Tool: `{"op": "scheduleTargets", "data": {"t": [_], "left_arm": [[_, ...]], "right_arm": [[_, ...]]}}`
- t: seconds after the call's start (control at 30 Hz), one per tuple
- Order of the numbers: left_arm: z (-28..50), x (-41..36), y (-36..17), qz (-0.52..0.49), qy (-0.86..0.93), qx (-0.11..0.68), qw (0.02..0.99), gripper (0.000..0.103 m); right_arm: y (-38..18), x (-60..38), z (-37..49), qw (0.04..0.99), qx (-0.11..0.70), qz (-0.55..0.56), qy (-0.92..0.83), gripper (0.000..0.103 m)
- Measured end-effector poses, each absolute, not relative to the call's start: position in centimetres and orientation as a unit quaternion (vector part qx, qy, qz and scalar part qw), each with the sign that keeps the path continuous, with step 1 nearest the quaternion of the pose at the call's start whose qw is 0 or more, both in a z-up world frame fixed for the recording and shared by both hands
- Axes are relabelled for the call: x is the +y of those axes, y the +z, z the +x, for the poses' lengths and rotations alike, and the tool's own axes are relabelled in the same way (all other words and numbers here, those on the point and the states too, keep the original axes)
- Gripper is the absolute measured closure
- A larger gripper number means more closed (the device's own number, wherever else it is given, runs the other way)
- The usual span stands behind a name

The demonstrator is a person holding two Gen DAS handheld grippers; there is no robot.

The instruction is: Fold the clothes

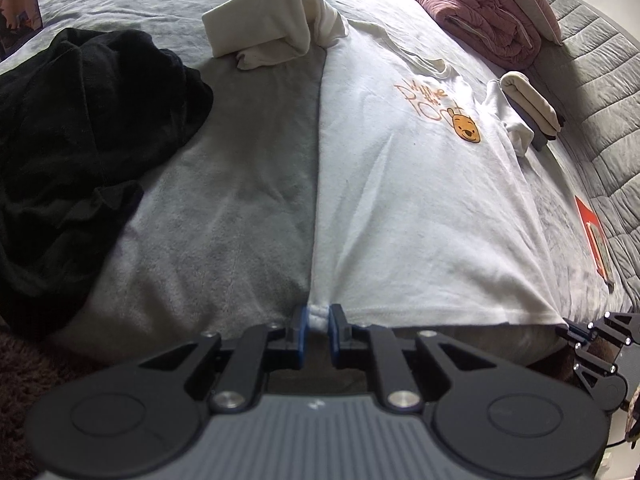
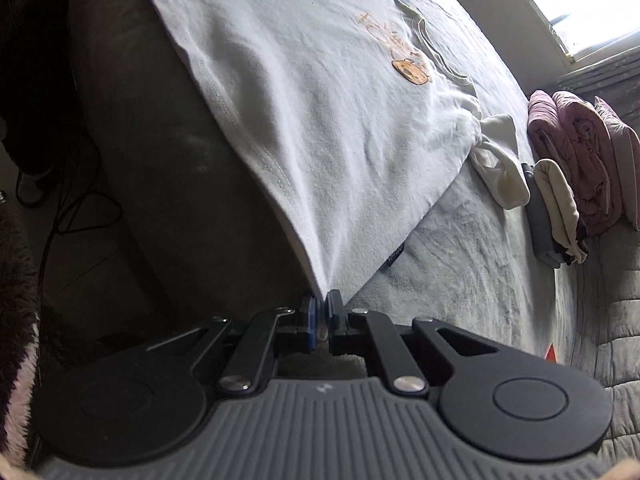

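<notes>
Your white Winnie the Pooh T-shirt (image 1: 400,184) lies spread mid-frame on the grey bed (image 1: 240,200). Left gripper (image 1: 318,326) and right gripper (image 2: 320,316) pinch its hem corners tight; uneven pulling risks a slip or a skewed fold.

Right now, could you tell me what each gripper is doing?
Left gripper: closed on the T-shirt hem, at its left bottom corner.
Right gripper: closed on the hem's other corner.
</notes>
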State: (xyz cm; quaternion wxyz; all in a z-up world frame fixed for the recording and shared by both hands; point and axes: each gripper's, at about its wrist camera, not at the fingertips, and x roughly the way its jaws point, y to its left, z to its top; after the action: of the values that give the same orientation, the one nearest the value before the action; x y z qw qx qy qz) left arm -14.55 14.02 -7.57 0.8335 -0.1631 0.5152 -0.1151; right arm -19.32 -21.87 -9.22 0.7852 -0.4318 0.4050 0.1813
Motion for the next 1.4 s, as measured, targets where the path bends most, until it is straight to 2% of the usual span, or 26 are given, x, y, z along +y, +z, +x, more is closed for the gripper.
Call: {"op": "scheduleTargets", "data": {"t": [0.1,0.2,0.3,0.4,0.67,0.77,1.03,1.1,1.17,1.4], "left_arm": [[-14.3,14.3,-7.6,-0.169,-0.124,0.521,0.827,0.089],[-14.3,14.8,-7.3,-0.177,-0.135,0.528,0.819,0.087],[-14.4,15.1,-6.3,-0.17,-0.144,0.525,0.821,0.076],[-14.3,15.2,-4.7,-0.157,-0.152,0.514,0.829,0.07],[-12.4,14.2,-1.8,-0.119,-0.166,0.487,0.849,0.042],[-11.5,13.8,-1.7,-0.103,-0.162,0.487,0.852,0.041],[-10.5,15.5,-5.2,-0.151,-0.137,0.513,0.834,0.044],[-10.3,15.8,-6.0,-0.167,-0.132,0.516,0.829,0.044],[-9.9,16.1,-6.5,-0.181,-0.132,0.513,0.828,0.044],[-7.2,16.8,-7.9,-0.238,-0.141,0.465,0.841,0.045]], "right_arm": [[-8.9,-22.2,-18.7,0.792,0.424,-0.398,0.185,0.096],[-8.1,-23.0,-18.2,0.804,0.444,-0.347,0.191,0.087],[-6.8,-24.8,-17.3,0.819,0.465,-0.275,0.192,0.068],[-5.6,-26.4,-16.5,0.83,0.478,-0.212,0.194,0.067],[-3.2,-29.1,-14.8,0.836,0.49,-0.114,0.222,0.058],[-2.7,-30.1,-14.2,0.837,0.49,-0.074,0.231,0.054],[-5.0,-31.9,-11.2,0.844,0.49,0.046,0.212,0.054],[-5.8,-32.3,-10.3,0.845,0.489,0.076,0.205,0.056],[-6.5,-32.7,-9.5,0.844,0.487,0.106,0.198,0.064],[-8.5,-34.0,-7.3,0.844,0.452,0.217,0.19,0.068]]}}
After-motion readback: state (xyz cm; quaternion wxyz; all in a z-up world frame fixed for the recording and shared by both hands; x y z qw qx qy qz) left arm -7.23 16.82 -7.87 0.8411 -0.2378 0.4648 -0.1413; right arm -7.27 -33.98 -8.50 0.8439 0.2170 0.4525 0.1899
